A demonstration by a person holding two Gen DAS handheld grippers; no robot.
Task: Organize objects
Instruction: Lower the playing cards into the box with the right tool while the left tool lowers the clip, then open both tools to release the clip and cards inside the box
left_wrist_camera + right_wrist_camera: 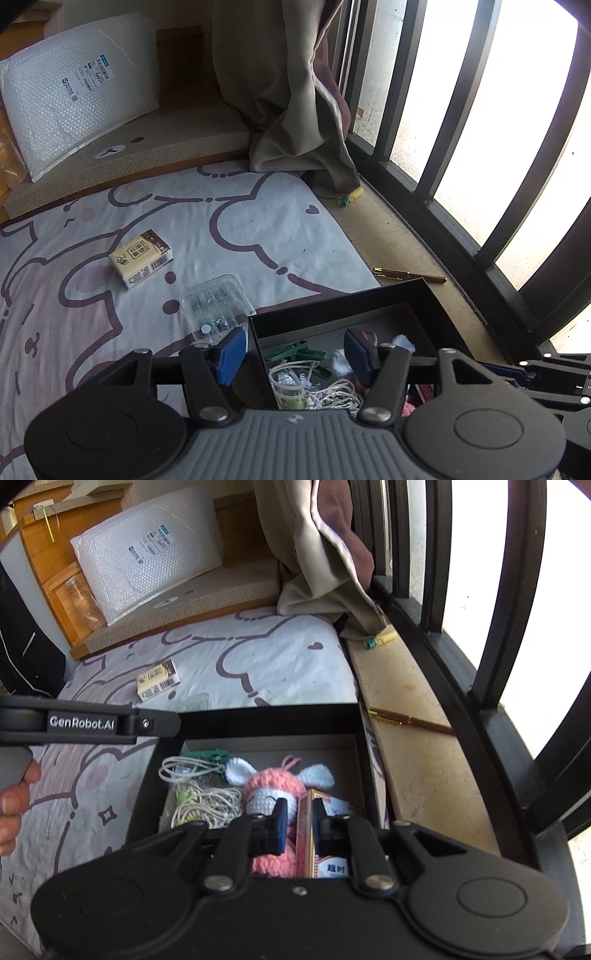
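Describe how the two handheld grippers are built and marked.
Both grippers are black, with round hubs, silver rivets and linkage bars. The left gripper has a ribbed grey body and blue finger pads; white "GenRobot.AI" lettering runs along its side. The right gripper is black throughout.

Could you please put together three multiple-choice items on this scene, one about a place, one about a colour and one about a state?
1. Where does the brown pen lie?
A. In the black box
B. On the stone ledge by the window bars
C. On the bubble mailer

2. What colour is the body of the crocheted toy in the black box?
A. Pink
B. Blue
C. Yellow

3. How do the jaws of the right gripper stand?
A. Wide open over the sheet
B. Shut on the pen
C. Shut on a red and white carton

Answers:
1. B: the pen rests on the ledge beside the box, outside it.
2. A: its body is pink, with white ears and face.
3. C: both pads press on the carton's narrow sides above the box.
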